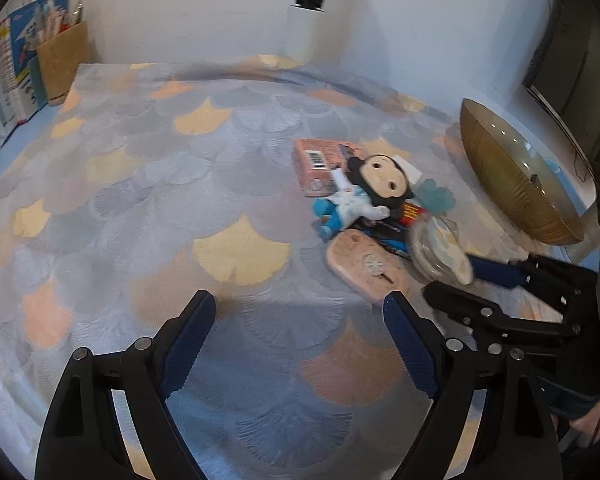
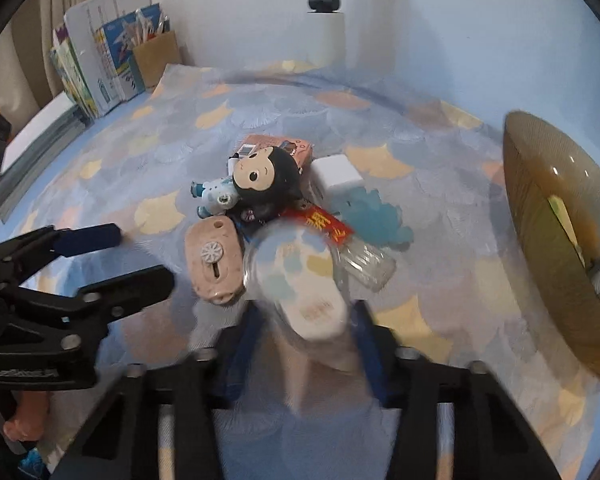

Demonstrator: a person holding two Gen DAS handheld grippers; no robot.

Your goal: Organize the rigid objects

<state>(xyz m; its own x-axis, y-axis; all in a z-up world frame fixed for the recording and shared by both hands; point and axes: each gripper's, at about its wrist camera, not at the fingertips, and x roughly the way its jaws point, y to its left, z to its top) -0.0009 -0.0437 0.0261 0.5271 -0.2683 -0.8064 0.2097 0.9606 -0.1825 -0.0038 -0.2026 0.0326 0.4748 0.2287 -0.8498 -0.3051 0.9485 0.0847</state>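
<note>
Right gripper (image 2: 300, 332) sits at the near edge of the pile w/ a clear plastic container (image 2: 296, 280) between its blue pads (image 2: 366, 344); jaws stand narrow against the container's sides. That view is motion-blurred, so firm contact can't be confirmed, but the pads look pressed on it. Container has a pastel-printed label and points away from the gripper toward the pile. In the left wrist view the same container (image 1: 440, 252) shows at the right, the right gripper's tips at its near-right side.

Left gripper (image 1: 300, 320) is wide open, nothing between its fingers, only the patterned tablecloth (image 1: 140, 200) under it. It is near-left of the pile, apart from it; the pink oval case (image 1: 364, 268) lies just beyond its right finger tip.

Pile, centre of table: pink oval case left of and touching the container; a plush doll (image 2: 260, 184) w/ black hair behind it, lying over a pink box (image 2: 276, 148); a white cube (image 2: 338, 174) to the doll's right; a red packet (image 2: 324, 224) and a pale blue piece (image 2: 376, 216) just beyond the container.

A gold bowl (image 2: 548, 240) stands at the far right, well apart from both grippers. Books (image 2: 96, 72) and a cardboard holder (image 2: 156, 60) sit far left by the wall.
</note>
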